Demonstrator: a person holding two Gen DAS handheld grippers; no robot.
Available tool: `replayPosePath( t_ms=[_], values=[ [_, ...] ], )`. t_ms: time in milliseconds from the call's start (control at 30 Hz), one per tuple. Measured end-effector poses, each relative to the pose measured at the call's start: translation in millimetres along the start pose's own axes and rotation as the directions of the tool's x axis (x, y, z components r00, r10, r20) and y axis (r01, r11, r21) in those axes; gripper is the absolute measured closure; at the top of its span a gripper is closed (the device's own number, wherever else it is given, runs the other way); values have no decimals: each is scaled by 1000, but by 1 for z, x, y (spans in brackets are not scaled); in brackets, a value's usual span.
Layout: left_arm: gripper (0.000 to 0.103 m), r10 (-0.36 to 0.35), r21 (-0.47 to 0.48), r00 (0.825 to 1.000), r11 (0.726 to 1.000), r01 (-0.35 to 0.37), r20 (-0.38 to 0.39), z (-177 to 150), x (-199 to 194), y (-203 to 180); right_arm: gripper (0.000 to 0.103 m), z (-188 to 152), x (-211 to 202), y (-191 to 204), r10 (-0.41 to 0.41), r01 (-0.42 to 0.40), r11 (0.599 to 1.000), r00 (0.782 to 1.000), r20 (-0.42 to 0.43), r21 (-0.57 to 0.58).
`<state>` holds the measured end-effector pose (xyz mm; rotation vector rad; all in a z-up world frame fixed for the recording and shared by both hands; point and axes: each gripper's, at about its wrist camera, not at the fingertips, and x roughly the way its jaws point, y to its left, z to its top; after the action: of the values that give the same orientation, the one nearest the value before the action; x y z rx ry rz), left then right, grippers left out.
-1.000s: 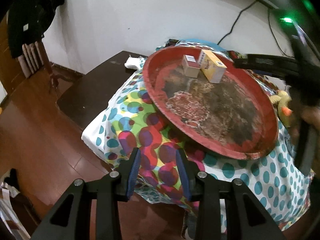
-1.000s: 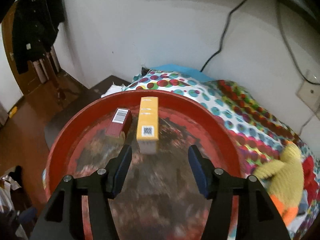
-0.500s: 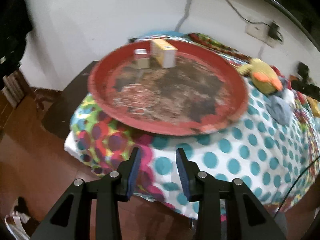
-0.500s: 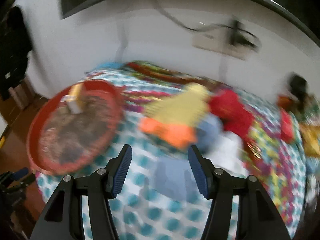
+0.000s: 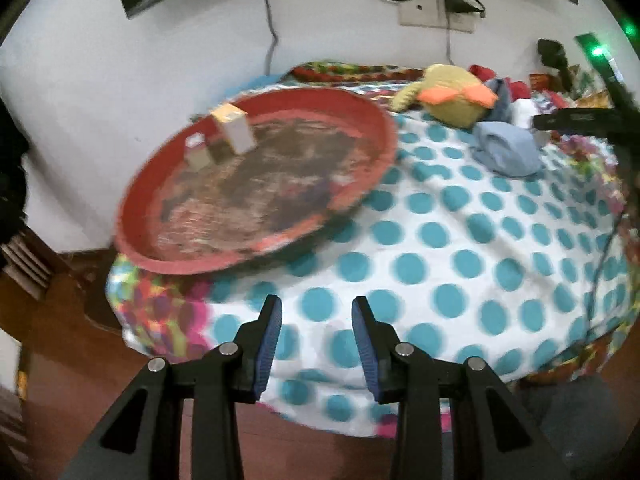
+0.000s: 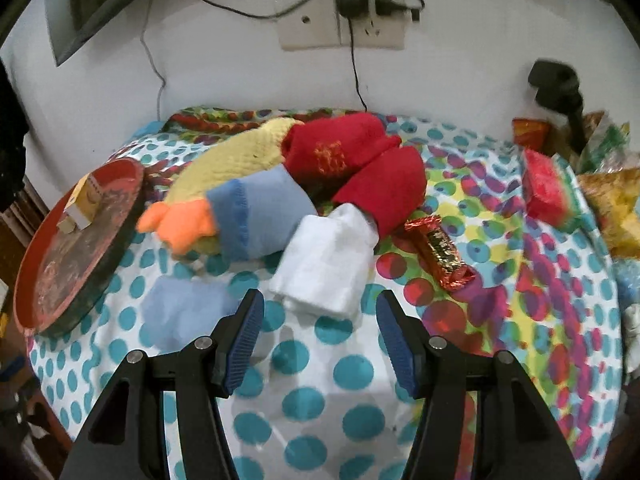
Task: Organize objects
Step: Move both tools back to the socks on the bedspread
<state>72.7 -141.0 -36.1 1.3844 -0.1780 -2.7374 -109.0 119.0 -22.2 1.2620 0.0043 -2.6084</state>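
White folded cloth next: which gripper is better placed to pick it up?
Right. The right gripper is open with the white folded cloth just beyond its fingertips, roughly centred. The left gripper, also open, sits at the table edge near the red tray, and that view doesn't show the cloth.

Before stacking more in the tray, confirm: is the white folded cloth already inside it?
No, the white folded cloth lies on the dotted bedspread, apart from the red tray.
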Motion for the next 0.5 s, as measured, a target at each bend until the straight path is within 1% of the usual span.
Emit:
replayPosePath(
  t_ms=[67,100,167,200,267,367,433,467,500],
  values=[
    [66,-38,12,999,999,38,-16,4,4,-12,47,4,9,-2,12,-12,1000,1000,-5,-1],
    [66,-40,35,999,999,41,-22,8,7,-22,47,4,12,-3,17,-17,1000,1000,-8,-2],
    [66,-19,90,1000,996,19,-3,17,8,-40,47,6,18,-2,27,-27,1000,1000,-6,-13],
    [66,-14,127,1000,992,12,13,25,9,-52,47,7,20,-2,20,-20,1000,1000,-5,-21],
    [66,-16,146,999,989,11,36,36,9,-65,47,8,25,-2,23,-22,999,1000,3,-29],
    [66,-71,186,997,981,62,42,60,19,-88,48,9,30,0,8,-8,998,1000,1,-65],
    [66,-95,218,995,972,83,43,72,26,-101,48,11,31,2,-1,2,995,1000,3,-97],
    [66,-115,235,992,967,102,43,79,31,-108,51,11,32,3,-16,16,993,1000,1,-117],
    [66,-142,253,989,959,129,31,88,37,-117,58,12,32,3,-18,18,991,1000,0,-132]
  ],
)
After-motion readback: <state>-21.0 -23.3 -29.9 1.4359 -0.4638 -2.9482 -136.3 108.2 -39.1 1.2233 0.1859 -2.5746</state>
